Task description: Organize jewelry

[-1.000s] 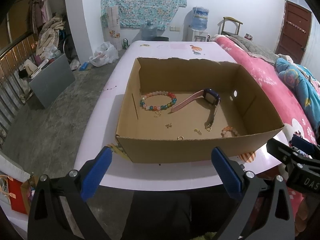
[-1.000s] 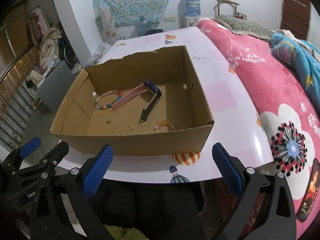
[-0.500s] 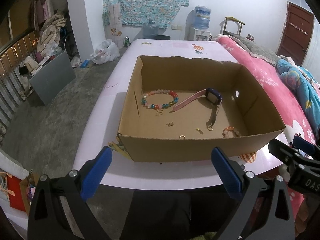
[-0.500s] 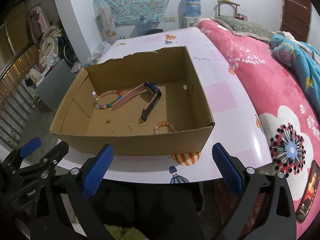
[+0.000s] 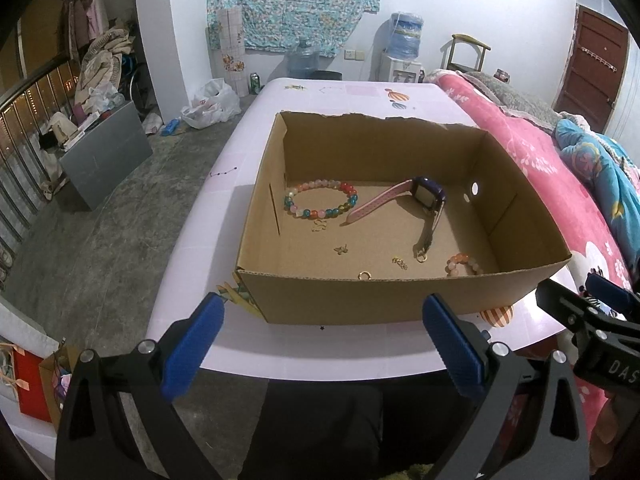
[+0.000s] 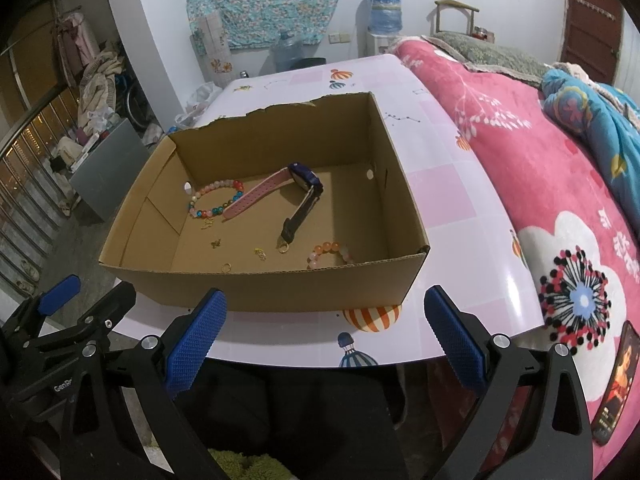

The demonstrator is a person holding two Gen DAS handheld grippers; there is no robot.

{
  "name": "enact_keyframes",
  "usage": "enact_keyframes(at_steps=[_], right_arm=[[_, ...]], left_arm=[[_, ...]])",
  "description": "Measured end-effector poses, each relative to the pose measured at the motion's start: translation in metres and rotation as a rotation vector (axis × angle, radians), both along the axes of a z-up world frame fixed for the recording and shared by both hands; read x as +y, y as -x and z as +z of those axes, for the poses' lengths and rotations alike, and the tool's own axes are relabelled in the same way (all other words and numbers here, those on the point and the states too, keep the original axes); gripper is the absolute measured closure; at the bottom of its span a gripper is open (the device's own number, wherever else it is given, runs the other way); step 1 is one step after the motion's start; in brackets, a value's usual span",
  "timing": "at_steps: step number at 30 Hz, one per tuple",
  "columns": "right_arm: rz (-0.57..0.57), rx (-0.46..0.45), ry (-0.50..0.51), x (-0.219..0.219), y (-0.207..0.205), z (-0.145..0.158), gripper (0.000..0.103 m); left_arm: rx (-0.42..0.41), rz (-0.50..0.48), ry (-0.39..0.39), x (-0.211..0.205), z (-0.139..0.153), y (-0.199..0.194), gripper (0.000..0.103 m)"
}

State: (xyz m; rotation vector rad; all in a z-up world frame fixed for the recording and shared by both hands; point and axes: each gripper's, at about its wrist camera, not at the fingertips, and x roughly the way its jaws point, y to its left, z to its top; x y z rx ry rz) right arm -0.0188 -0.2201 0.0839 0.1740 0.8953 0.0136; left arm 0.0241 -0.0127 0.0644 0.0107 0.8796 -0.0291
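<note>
An open cardboard box [image 5: 360, 300] [image 6: 260, 290] sits on a pink table. Inside lie a multicoloured bead bracelet [image 5: 320, 199] [image 6: 216, 200], a pink-strapped watch with a dark blue face [image 5: 426, 194] [image 6: 304, 176], an orange bead bracelet [image 5: 462, 264] [image 6: 330, 254] partly hidden by the front wall, and small gold pieces, among them a ring [image 5: 363, 275] [image 6: 226, 267]. My left gripper [image 5: 322, 344] is open, held before the box's near wall. My right gripper [image 6: 322, 338] is also open in front of the box, empty.
The pink table [image 5: 248, 152] [image 6: 460, 216] has a rounded near edge. A pink flowered blanket [image 6: 560, 200] lies to the right, with a phone [image 6: 614, 380] on it. Grey floor, a grey crate [image 5: 100, 164] and bags are on the left.
Both views have shifted only slightly; the box and jewelry have not moved, and both grippers stay open.
</note>
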Motion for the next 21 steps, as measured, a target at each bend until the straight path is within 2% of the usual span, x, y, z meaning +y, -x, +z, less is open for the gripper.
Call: enact_keyframes(at_steps=[21], right_arm=[[0.005, 0.007, 0.000, -0.0022, 0.0006, -0.0010, 0.008]], left_arm=[[0.004, 0.005, 0.001, 0.0002, -0.0005, -0.0003, 0.005]])
